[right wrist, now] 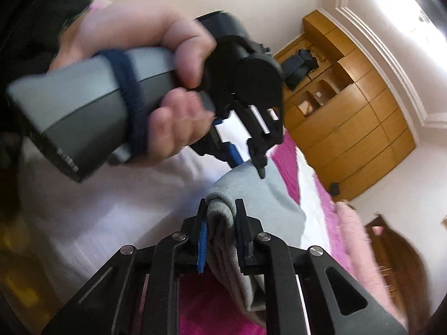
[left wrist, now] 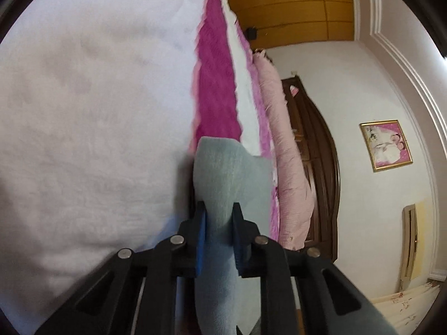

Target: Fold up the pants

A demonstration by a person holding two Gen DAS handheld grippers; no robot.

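Item: grey pants (left wrist: 229,173), held off the bed by both tongs.

We recorded one soft, fleecy, pale blue-grey garment, bunched into thick rolled folds. We saw the left gripper (left wrist: 218,209) nearly closed, its blue-lined pads pinching a fold of the fabric that stood up between the fingers. The right gripper (right wrist: 221,205) was likewise almost shut, clamped on a rounded, doubled-over edge of the same cloth, which hung down below the fingers. In the right wrist view a hand (right wrist: 156,89) gripped the left tool's grey handle, with its black fingers pressed into the garment's far edge. The pants hung above a white bedspread (left wrist: 92,106) with magenta stripes (left wrist: 215,83), just near a pink bolster (left wrist: 285,150). Wooden cabinets (right wrist: 354,117) stood at the far right.
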